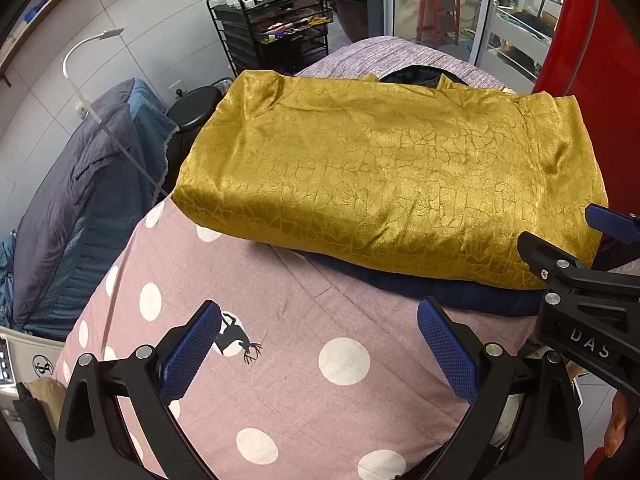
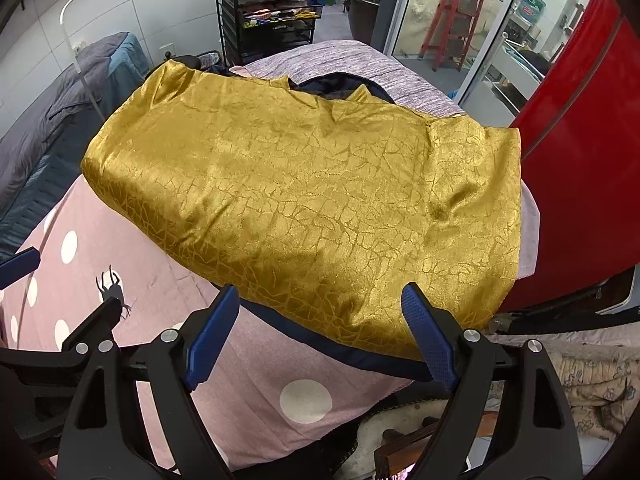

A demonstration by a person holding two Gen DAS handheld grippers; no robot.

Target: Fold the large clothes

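A shiny gold garment (image 1: 384, 184) with a crackle pattern lies folded into a broad rectangle on a pink polka-dot bed cover (image 1: 280, 280). Its navy lining (image 1: 460, 292) shows along the near edge and at the collar. My left gripper (image 1: 320, 308) is open over the bare cover, just short of that near edge, with nothing between its blue pads (image 1: 192, 352). The right gripper (image 2: 320, 292) is open too, hovering at the near right edge of the gold garment (image 2: 312, 200), its pads not pressing on the cloth. In each wrist view the other gripper shows at the side.
A black drawer cart (image 1: 276, 36) with bottles on top stands behind the bed. A white gooseneck lamp (image 1: 80, 60) and a grey-blue quilt (image 1: 80, 184) are at the left. A red panel (image 2: 580, 160) and glass doors close off the right. A floral blanket (image 2: 592, 384) lies lower right.
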